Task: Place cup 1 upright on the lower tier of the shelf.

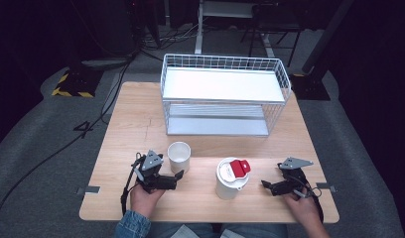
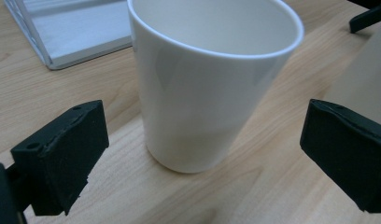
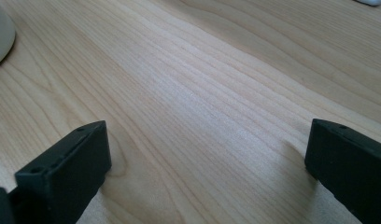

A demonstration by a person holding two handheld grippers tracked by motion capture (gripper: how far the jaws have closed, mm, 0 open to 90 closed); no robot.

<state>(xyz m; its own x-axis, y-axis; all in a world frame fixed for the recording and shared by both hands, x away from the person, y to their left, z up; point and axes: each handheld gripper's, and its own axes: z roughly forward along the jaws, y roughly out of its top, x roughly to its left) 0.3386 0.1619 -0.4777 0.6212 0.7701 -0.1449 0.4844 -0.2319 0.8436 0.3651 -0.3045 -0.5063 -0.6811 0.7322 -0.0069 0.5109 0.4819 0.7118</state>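
The left gripper (image 1: 176,177) lies low over the desk (image 1: 126,124) with its jaws spread wide, aimed at the open white cup (image 1: 179,157) that stands upright near the desk's front edge, left of centre. In the left gripper view the cup (image 2: 202,88) sits squarely between the two black jaws but apart from both — neither pad touches its wall, so nothing is held yet. The jaws are level with the cup's lower half, which looks like the set-up for a side grasp around the body rather than a pinch on the rim; the cup tapers toward its base, so a grip a little higher would likely seat more firmly. Just to the right stands a taller white tumbler (image 1: 229,179) with a red flip-lid, close enough that the far jaw has to slip between the two vessels without nudging it. The right gripper (image 1: 266,185) rests on the other side of that tumbler, jaws also apart and with only bare wood between them in the right gripper view — apparently waiting. Behind both stands a white wire rack (image 1: 223,94) with two shelves, open toward the person, a likely place for the cup to go.
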